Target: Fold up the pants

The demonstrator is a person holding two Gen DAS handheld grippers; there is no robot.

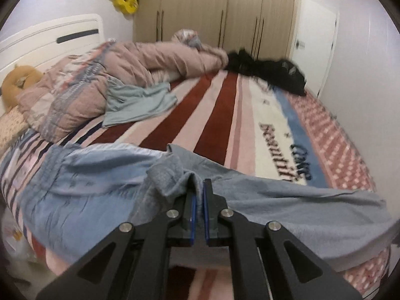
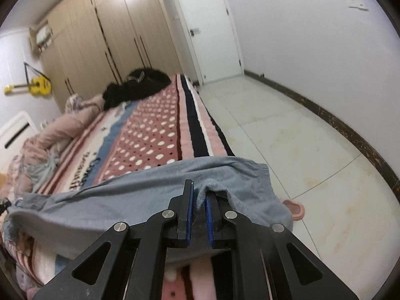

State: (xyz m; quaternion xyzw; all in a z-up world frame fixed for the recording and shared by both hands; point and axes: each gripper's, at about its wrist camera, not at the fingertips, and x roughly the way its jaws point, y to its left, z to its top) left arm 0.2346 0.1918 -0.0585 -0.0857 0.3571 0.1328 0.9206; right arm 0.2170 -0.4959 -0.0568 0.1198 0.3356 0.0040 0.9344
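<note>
Your left claw [image 1: 199,187] is clamped on a bunched fold of the blue-grey pants [image 1: 287,205], and your right claw [image 2: 200,192] pinches another fold of the same soft, fleecy cloth; both point slantwise down over the bed [image 2: 150,135]. The pants hang stretched between the two claws across the near end of the bed's plush striped and dotted blanket, with a crumpled pink quilt [image 1: 82,85] at the bed's far side.

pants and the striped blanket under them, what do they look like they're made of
Pants: soft blue-grey woven cloth, maybe light denim or cotton; matte, it drapes and bunches in both grippers. Striped blanket: plush fleece-like fabric, judging by its fuzzy, matte nap.
</note>
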